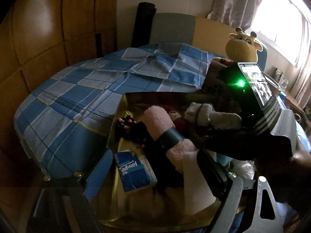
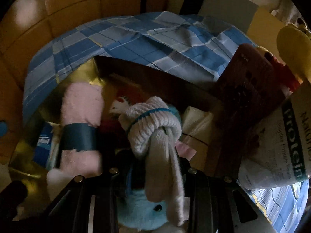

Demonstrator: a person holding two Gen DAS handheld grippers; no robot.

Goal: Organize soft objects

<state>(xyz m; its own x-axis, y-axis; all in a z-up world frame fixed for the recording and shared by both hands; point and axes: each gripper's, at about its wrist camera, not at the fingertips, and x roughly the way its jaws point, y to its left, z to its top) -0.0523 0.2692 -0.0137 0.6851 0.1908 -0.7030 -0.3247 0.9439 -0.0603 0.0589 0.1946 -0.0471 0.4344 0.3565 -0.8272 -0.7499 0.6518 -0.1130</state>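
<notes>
Left wrist view is looking down into a gold-lined box (image 1: 124, 104) sitting on a bed with a blue checked cover (image 1: 77, 89). Lying in the box: a rolled pink towel (image 1: 165, 128) banded with dark tape, a blue tissue pack (image 1: 134, 172) near the front, a white roll (image 1: 196, 182) just beside it, and a dark glove (image 1: 132, 128) against the left wall. A plush giraffe (image 1: 243, 46) is sitting beyond the box at the far right.

The right gripper (image 1: 217, 128) is reaching into the box from the right, a phone (image 1: 256, 83) riding on top and a green light glowing on its body. It is pinching a knotted white sock bundle (image 1: 206, 114) over the box's middle.

Right wrist view is showing the same bundle (image 2: 155, 124), tied with a blue elastic, its loose tail hanging down between the fingers, which are pressed in on it. A light blue plush (image 2: 143, 211) is lying just beneath. The pink towel (image 2: 81, 120) is lying to the left. A white bag with green lettering (image 2: 279, 147) is leaning at the right.

The left gripper's fingers (image 1: 99, 172) are showing only at the frame's lower edge; cannot tell whether they are spread or pressed together.
</notes>
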